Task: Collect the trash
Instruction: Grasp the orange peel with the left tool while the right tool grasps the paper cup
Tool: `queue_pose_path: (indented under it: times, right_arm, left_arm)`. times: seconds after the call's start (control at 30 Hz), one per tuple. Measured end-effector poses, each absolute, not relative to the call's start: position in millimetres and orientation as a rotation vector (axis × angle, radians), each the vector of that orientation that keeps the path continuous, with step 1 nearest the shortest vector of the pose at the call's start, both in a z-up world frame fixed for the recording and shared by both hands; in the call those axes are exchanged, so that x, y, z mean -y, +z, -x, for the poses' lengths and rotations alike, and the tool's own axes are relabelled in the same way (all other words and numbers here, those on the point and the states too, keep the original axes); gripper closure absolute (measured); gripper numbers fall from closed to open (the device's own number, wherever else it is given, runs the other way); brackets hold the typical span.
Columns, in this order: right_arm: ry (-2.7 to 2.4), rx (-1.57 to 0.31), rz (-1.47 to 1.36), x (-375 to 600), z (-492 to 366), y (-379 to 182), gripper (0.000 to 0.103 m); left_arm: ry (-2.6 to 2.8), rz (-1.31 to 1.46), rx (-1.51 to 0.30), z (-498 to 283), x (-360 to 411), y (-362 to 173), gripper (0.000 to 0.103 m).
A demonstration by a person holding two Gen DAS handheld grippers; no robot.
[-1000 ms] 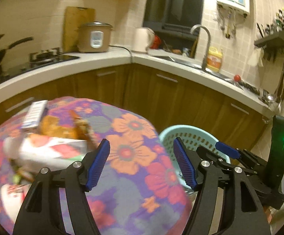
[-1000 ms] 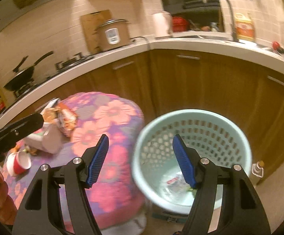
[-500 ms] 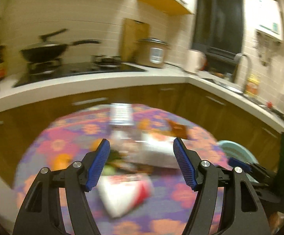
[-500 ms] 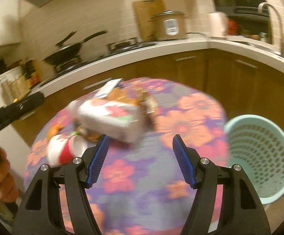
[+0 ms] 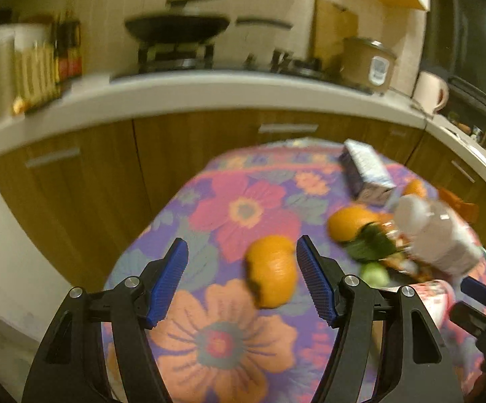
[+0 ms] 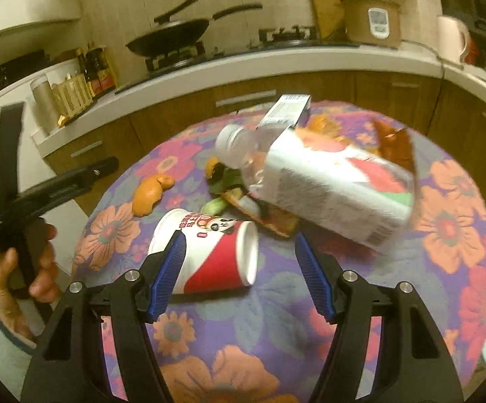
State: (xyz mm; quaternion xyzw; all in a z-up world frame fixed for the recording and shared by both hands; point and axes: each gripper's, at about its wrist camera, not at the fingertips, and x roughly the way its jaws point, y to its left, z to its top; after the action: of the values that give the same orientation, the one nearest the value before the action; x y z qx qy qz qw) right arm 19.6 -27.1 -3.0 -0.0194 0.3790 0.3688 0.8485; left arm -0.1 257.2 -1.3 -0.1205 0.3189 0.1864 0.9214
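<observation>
Left gripper [image 5: 241, 282]: your jaws spread wide, orange peel [image 5: 271, 270] between them, ungripped.
Right gripper [image 6: 239, 273]: released, above paper cup [image 6: 209, 255] lying sideways.

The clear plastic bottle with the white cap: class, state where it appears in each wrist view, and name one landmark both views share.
Left wrist view: the clear plastic bottle lies at the right edge of the table, past the right finger, beside the orange peel.
Right wrist view: the bottle is upper centre, cap pointing left, body partly hidden behind the white carton.
Shared landmark: the rice cooker on the counter.
</observation>
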Motion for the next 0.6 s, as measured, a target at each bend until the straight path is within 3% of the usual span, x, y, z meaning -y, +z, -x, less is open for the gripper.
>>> queue_pose_path:
  times: [0.47, 0.6]
  right_arm:
    - [0.992, -0.885, 0.114, -3, 28, -8, 0.041]
    - [0.96, -0.826, 0.191, 4, 38, -2, 0.041]
  left_arm:
    - [0.297, 0.26, -0.742, -31, -267, -30, 0.037]
    - [0.268, 0.235, -0.778, -43, -263, -35, 0.037]
